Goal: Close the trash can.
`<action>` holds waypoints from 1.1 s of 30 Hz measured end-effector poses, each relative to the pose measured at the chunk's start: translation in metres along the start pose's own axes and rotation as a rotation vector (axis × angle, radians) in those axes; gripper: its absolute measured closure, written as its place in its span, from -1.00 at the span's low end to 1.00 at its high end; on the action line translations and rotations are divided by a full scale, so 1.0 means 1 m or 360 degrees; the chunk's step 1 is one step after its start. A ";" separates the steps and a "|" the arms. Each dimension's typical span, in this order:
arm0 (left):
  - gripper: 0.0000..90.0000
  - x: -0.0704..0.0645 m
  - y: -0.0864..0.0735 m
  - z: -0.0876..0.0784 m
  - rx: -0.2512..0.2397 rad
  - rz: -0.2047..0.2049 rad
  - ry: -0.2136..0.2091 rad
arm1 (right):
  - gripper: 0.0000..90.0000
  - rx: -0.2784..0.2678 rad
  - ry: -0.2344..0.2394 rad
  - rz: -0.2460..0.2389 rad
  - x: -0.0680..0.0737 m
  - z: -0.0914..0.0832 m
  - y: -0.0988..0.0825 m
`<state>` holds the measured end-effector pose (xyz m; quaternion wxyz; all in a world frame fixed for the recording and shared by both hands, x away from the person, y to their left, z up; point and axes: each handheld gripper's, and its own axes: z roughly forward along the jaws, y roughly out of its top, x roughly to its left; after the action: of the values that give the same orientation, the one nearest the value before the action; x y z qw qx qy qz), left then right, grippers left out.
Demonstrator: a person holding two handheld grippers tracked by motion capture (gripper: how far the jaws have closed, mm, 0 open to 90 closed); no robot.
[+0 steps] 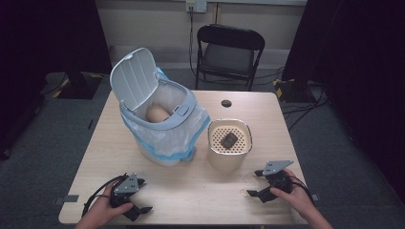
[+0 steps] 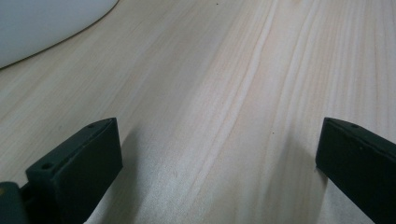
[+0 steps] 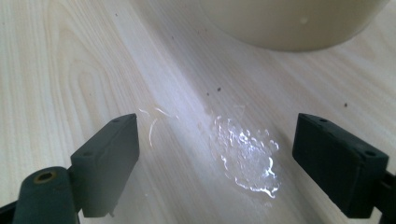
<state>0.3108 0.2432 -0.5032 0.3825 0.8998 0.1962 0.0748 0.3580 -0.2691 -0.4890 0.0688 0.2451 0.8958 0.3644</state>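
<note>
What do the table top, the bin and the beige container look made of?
Table: pale wood or wood-look laminate, matt, with visible grain. Bin: white-grey moulded plastic, ribbed lid, lined with a thin translucent plastic bag. Beige container: probably smooth plastic, with a perforated insert.

Bin (image 1: 160, 119) left of strainer pot (image 1: 229, 143), seemingly just apart.

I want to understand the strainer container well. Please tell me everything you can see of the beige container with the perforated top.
The beige container stands upright on the wooden table, to the right of the white bin and apart from it. It looks like smooth plastic with rounded corners. A perforated insert sits in its top, edged by a shiny rim, and a small dark object lies on it. A wet patch shines on the table before it. Neither gripper touches it.
</note>
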 end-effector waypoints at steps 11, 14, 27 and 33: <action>-1.00 -0.002 -0.001 -0.001 -0.0003 0.0000 -0.0005 | -0.69 -0.0086 -0.0054 -0.0082 -0.003 0.001 -0.013; -1.00 -0.001 -0.003 -0.004 -0.0018 -0.0030 -0.0026 | -0.70 -0.0101 -0.0059 -0.0071 -0.003 0.001 -0.014; -0.65 0.019 0.019 -0.059 -0.0065 -0.0213 0.0062 | -0.70 -0.0101 -0.0059 -0.0071 -0.003 0.001 -0.014; -0.65 0.033 0.039 -0.093 -0.0109 -0.0307 0.0122 | -0.70 -0.0101 -0.0057 -0.0070 -0.003 0.001 -0.014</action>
<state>0.3253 0.2937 -0.4109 0.4107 0.8595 0.2937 0.0787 0.3550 -0.2786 -0.4998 0.1005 0.2293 0.8875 0.3867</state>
